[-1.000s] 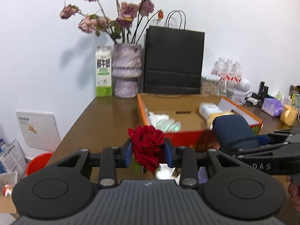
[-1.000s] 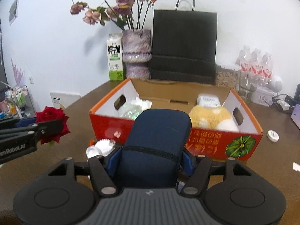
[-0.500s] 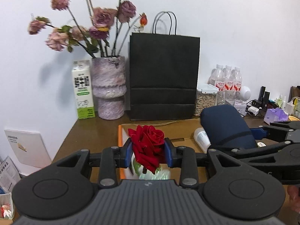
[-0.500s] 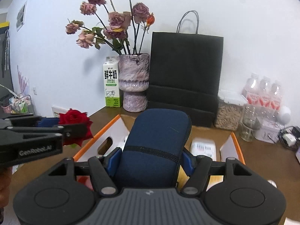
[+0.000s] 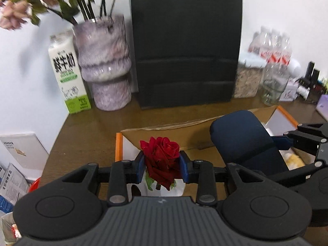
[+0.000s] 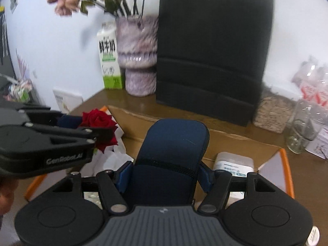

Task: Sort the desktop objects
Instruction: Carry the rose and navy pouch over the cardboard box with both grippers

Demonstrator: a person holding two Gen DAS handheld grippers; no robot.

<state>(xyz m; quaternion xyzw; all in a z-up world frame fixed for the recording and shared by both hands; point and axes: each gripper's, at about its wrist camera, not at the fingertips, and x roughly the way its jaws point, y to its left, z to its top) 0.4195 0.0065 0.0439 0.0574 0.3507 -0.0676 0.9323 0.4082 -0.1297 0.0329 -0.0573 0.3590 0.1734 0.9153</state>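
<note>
left gripper [image 5: 162,169] pinches red artificial rose [image 5: 161,153] | right gripper [image 6: 166,176] clamps navy zippered fabric pouch [image 6: 172,149] | both over orange cardboard box [image 6: 287,164], likely for dropping in

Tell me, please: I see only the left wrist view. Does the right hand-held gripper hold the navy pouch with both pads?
Observer: Yes. In the right wrist view, both blue pads of the right hand-held gripper press the sides of the navy pouch.
Operator: What lies in the box near it?
Observer: A white labelled container lies in the cardboard box, right of the pouch.
Operator: And my own side?
Observer: The left hand-held gripper shows side-on, with the red rose apparently above the box's left end.
</note>
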